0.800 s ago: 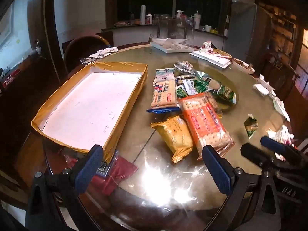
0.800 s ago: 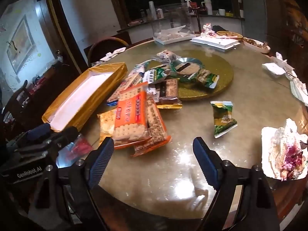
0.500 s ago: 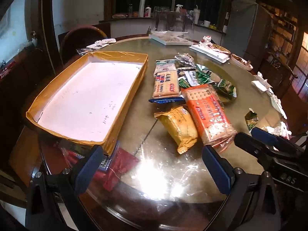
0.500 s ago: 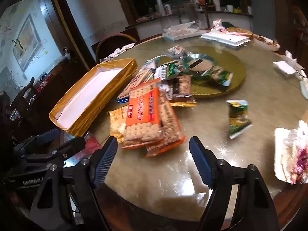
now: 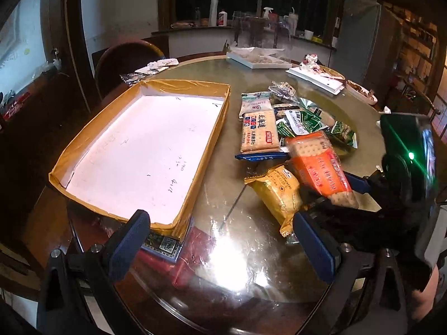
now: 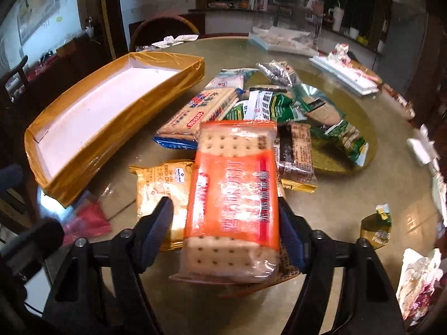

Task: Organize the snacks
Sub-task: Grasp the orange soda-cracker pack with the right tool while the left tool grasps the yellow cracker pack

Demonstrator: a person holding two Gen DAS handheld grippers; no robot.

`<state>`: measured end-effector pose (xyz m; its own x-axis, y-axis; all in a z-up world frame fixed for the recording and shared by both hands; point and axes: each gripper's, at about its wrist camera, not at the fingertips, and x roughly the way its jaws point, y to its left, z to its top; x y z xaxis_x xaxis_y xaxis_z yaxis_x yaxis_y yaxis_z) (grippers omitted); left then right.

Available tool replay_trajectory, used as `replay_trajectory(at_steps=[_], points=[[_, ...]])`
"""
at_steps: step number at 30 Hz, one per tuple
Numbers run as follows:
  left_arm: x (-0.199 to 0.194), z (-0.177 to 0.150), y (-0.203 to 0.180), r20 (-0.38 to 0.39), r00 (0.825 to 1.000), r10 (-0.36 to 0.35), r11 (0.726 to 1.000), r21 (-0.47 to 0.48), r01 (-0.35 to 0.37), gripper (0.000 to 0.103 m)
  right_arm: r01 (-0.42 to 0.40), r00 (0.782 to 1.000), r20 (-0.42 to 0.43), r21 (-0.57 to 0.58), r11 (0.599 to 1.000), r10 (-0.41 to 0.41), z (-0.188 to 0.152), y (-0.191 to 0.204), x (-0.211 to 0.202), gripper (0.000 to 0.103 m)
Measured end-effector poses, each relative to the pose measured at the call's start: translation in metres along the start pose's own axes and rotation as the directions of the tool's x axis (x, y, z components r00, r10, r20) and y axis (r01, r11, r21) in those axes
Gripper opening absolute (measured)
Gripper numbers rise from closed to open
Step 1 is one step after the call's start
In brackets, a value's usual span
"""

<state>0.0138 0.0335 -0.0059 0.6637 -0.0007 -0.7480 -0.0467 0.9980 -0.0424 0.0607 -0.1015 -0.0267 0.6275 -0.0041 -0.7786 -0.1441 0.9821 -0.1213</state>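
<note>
Right wrist view: orange pack (image 6: 234, 195) of crackers, centre frame, lying between the fingers of the right gripper (image 6: 225, 231). The right pad touches its side; the left pad stands just off it, over the yellow pack (image 6: 159, 187) at 9 o'clock. No firm pinch is visible, and the jaws sit part-way closed around the pack.

Handling, judged: light, stiff as a block but brittle inside; the glossy film is likely slippery. Best taken across the short width at mid-length, with modest pressure so the crackers do not crack.

Left wrist view: left gripper (image 5: 220, 248) spread wide, holding nothing, above bare table (image 5: 232, 254) near the front rim.

Tray (image 5: 145, 150): gold-walled, white floor, nothing in it, at 10 o'clock in both views. Its near corner overhangs the table rim, so a hard drop there could tip it.

Pile (image 6: 273, 103): blue-edged cracker pack and green sachets at 12 to 1 o'clock, overlapping one another and touching the orange pack's far end.

Room, judged: the path from the pack to the tray at 10 o'clock crosses only the yellow pack and the low tray wall. A lift clears both.
</note>
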Motion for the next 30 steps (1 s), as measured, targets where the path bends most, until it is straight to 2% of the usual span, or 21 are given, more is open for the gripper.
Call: replay_trajectory(at_steps=[4, 7, 11, 15, 18, 19, 20, 21, 22, 25, 27, 30], points=[[0.0, 0.002, -0.005, 0.0, 1.0, 0.004, 1.0, 0.01, -0.004, 0.102, -0.024, 0.999, 0.045, 0.041, 0.999, 0.023, -0.004, -0.011, -0.006, 0.057], [0.002, 0.004, -0.011, -0.013, 1.0, -0.008, 1.0, 0.021, 0.008, 0.102, -0.08, 0.995, 0.062, 0.111, 0.991, 0.074, -0.011, -0.03, -0.012, 0.057], [0.007, 0.006, -0.021, -0.049, 0.994, -0.097, 0.995, 0.02, 0.098, 0.102, -0.153, 0.987, 0.079, 0.207, 0.966, 0.139, -0.025, -0.054, -0.025, 0.057], [0.023, 0.016, -0.036, -0.076, 0.979, -0.191, 0.981, 0.016, 0.193, 0.102, -0.178, 0.981, 0.128, 0.283, 0.943, 0.147, -0.036, -0.074, -0.039, 0.057], [0.051, 0.024, -0.052, -0.109, 0.978, -0.178, 0.983, 0.024, 0.182, 0.094, -0.18, 0.979, 0.147, 0.32, 0.93, 0.139, -0.041, -0.084, -0.041, 0.057], [0.057, 0.025, -0.054, -0.125, 0.975, -0.182, 0.982, 0.019, 0.185, 0.087, -0.181, 0.979, 0.152, 0.327, 0.927, 0.138, -0.043, -0.086, -0.041, 0.057], [0.068, 0.026, -0.057, -0.141, 0.979, -0.15, 0.987, 0.027, 0.156, 0.082, -0.182, 0.979, 0.153, 0.331, 0.926, 0.138, -0.044, -0.087, -0.041, 0.057], [0.075, 0.026, -0.058, -0.169, 0.975, -0.143, 0.989, 0.015, 0.148, 0.072, -0.185, 0.978, 0.154, 0.331, 0.925, 0.141, -0.045, -0.089, -0.04, 0.057], [0.081, 0.026, -0.057, -0.188, 0.972, -0.142, 0.99, 0.0, 0.144, 0.069, -0.19, 0.977, 0.155, 0.331, 0.924, 0.146, -0.046, -0.089, -0.04, 0.057], [0.092, 0.022, -0.056, -0.229, 0.962, -0.149, 0.989, -0.035, 0.145, 0.072, -0.19, 0.976, 0.161, 0.318, 0.929, 0.145, -0.046, -0.088, -0.042, 0.057], [0.091, 0.02, -0.056, -0.202, 0.973, -0.116, 0.993, -0.023, 0.114, 0.072, -0.182, 0.978, 0.155, 0.309, 0.933, 0.139, -0.047, -0.084, -0.041, 0.057], [0.082, 0.013, -0.057, -0.171, 0.979, -0.11, 0.994, 0.008, 0.113, 0.058, -0.191, 0.977, 0.151, 0.299, 0.935, 0.152, -0.049, -0.081, -0.038, 0.057]])
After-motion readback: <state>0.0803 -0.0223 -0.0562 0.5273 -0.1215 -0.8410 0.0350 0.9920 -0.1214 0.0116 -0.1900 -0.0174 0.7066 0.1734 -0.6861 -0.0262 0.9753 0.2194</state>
